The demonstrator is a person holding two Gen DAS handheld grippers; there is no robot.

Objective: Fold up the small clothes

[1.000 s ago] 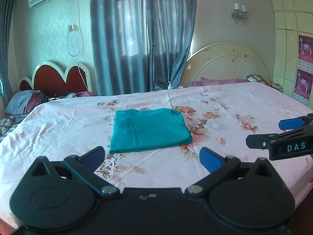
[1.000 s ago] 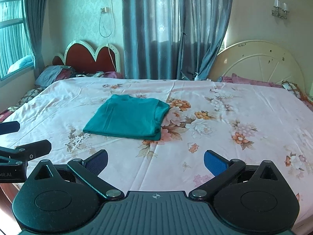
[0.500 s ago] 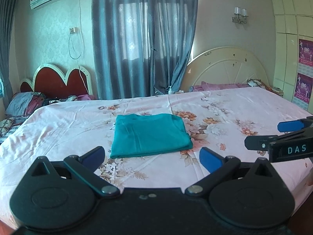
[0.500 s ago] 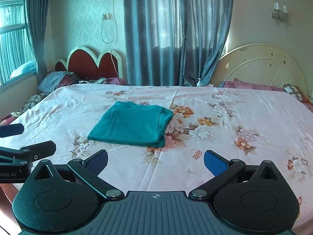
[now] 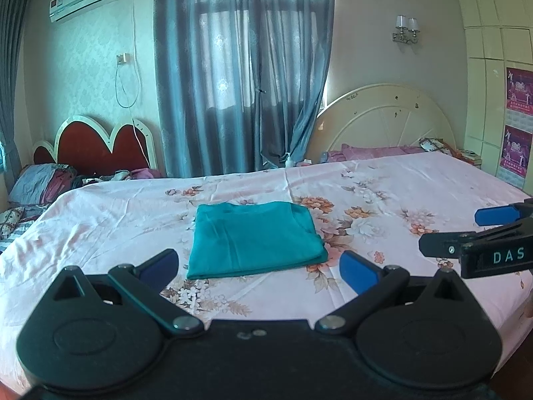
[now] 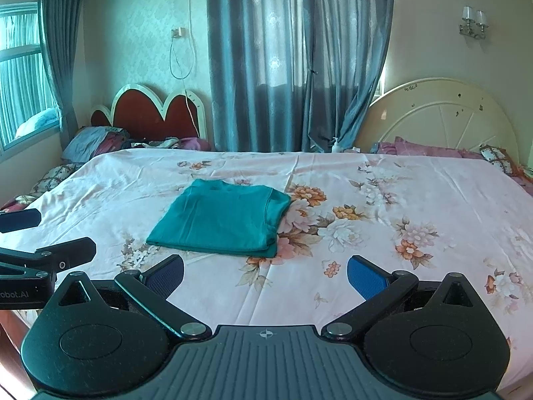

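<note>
The folded teal cotton garment [image 5: 255, 238] lies mid-bed on the floral pink sheet [image 5: 383, 183]; soft, light, floppy, best pinched at near corners; left gripper [image 5: 259, 265] and right gripper [image 6: 265, 275] both spread, empty

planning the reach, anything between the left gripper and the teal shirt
Nothing but bare floral sheet between left gripper and teal shirt, shown in left wrist view.

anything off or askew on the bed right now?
Nothing stands out. The teal garment lies folded in a tidy rectangle on the floral bedsheet. Left tongs and right tongs are open, clear of it.
</note>
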